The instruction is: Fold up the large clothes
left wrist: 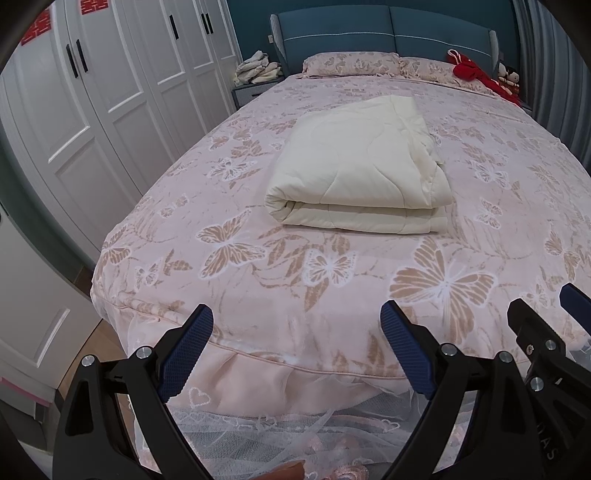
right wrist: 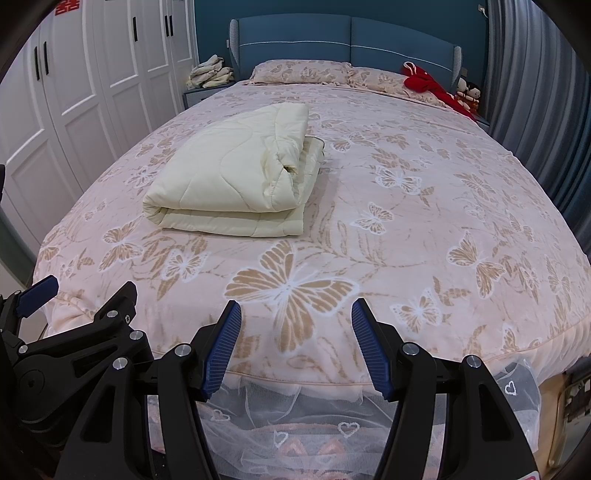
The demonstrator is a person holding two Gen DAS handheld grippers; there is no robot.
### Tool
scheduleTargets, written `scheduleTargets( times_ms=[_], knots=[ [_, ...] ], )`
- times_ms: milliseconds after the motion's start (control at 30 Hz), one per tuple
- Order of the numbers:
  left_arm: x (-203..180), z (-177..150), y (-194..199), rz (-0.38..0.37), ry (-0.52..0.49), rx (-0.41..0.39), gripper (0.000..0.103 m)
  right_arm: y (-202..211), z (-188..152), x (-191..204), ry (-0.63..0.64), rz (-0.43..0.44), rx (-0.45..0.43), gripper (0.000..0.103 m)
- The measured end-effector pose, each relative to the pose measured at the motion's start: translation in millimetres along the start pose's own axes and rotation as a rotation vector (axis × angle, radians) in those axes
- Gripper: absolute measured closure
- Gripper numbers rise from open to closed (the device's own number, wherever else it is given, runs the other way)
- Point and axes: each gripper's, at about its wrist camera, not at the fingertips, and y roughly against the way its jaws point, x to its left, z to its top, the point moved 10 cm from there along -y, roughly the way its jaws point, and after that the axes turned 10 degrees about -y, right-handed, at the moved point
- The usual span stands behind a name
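Note:
A cream quilted blanket (left wrist: 360, 166) (right wrist: 236, 173) lies folded into a thick rectangle in the middle of the bed (left wrist: 258, 295) (right wrist: 443, 229), which has a pink butterfly cover. My left gripper (left wrist: 297, 319) hangs over the foot edge of the bed, jaws wide apart and empty, well short of the blanket. My right gripper (right wrist: 295, 314) is beside it on the right, also open with nothing between its blue pads (right wrist: 221, 347). Each gripper shows at the edge of the other's view.
White wardrobe doors (left wrist: 92, 110) line the left side. A nightstand with a pile of pale cloth (left wrist: 258, 68) stands left of the blue headboard (left wrist: 388, 33). Pillows (right wrist: 301, 70), a red garment (right wrist: 424, 83) and dolls (right wrist: 467, 94) sit at the head. Grey curtains (right wrist: 535, 92) hang right.

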Motion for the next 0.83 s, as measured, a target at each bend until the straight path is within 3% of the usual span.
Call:
scheduleTargets(
  times_ms=[833],
  knots=[
    [-3.6,-0.9,0.2,-0.007,0.008,-0.01,0.018,-1.0,3.4,-4.1,-0.005,-0.012,-0.005,0.042]
  ],
)
